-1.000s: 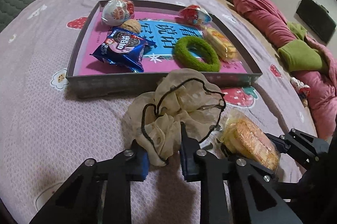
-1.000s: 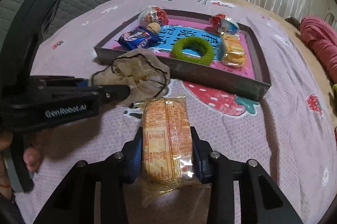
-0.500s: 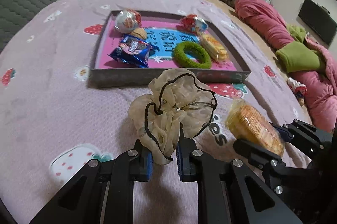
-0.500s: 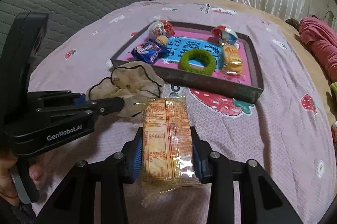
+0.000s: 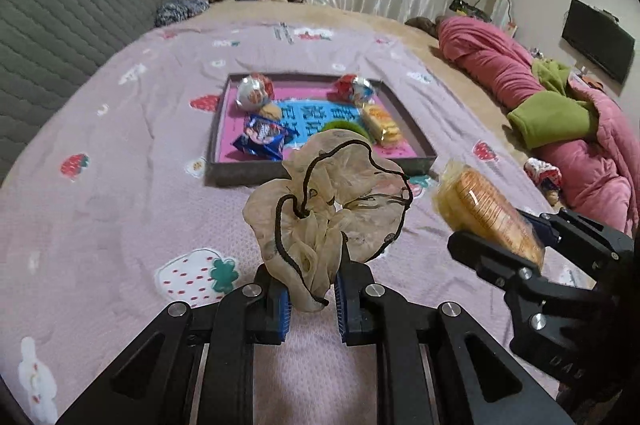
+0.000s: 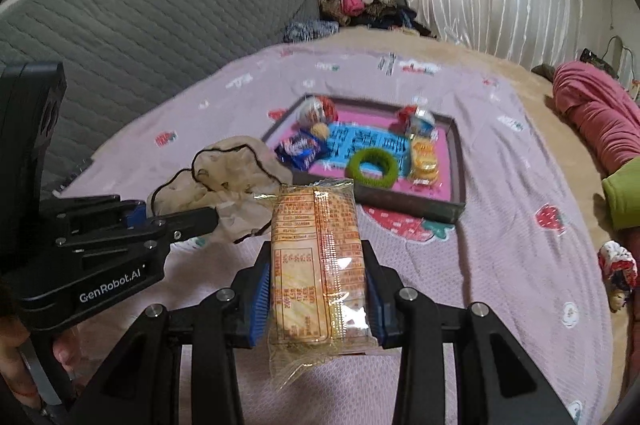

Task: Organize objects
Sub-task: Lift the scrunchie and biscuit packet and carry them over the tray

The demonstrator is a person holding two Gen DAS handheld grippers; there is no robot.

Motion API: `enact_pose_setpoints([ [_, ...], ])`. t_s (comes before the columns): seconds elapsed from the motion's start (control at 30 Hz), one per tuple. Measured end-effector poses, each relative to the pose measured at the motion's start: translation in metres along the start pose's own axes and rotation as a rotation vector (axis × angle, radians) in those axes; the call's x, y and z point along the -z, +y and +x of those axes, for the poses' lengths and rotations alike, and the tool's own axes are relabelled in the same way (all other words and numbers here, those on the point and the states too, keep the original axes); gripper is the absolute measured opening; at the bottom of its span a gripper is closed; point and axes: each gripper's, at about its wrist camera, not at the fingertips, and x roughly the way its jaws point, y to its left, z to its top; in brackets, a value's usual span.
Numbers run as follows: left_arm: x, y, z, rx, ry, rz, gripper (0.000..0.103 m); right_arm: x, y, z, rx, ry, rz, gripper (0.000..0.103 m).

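The left gripper (image 5: pixel 310 299) has its jaws pinched narrow on a beige scrunchie (image 5: pixel 332 201), a ruffled sheer ring edged with black cord, which billows up and forward from between the blue pads (image 5: pixel 280 309), clear of the bedspread. The right gripper (image 6: pixel 318 301) is clamped on a cracker packet (image 6: pixel 316 257), a clear wrapper over pale yellow biscuits with orange print facing up, its front end reaching well beyond the fingertips.

Straight ahead of both sets of jaws lies the tray (image 5: pixel 248 175), dark-walled with a pink and blue floor. In it are a blue cookie pack (image 5: pixel 262 139), a green ring (image 6: pixel 372 167), a second cracker packet (image 5: pixel 380 125) and two foil-wrapped treats at the far corners.

From the right wrist, the ring shows whole; from the left, the scrunchie hides most of it. The right wrist view also catches the left gripper's side, reading "GenRobot.AI".

Underneath is a lilac bedspread (image 5: pixel 120 185) with strawberry prints. A grey quilted headboard (image 6: pixel 140 25) stands left, white curtains behind, pink bedding (image 5: pixel 500 65) right.
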Motion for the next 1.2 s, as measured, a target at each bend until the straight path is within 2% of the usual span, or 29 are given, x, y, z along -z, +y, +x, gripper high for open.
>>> enact_pose_setpoints([
  [0.43,-0.002,-0.016,-0.075,-0.068,-0.099,0.028,0.017,-0.013,0.011,-0.075,-0.037,-0.133,-0.004,0.04],
  [0.73,-0.034,-0.028,-0.11,-0.074,-0.175,0.071,0.018,-0.041,0.007,-0.12,-0.016,-0.22,0.003,0.04],
  [0.93,-0.069,-0.032,-0.116,-0.079,-0.219,0.09,0.018,-0.068,-0.001,-0.125,0.017,-0.25,0.001,0.04],
  [1.2,-0.104,-0.034,-0.099,-0.087,-0.233,0.106,0.018,-0.101,-0.016,-0.115,0.035,-0.273,0.012,0.04],
])
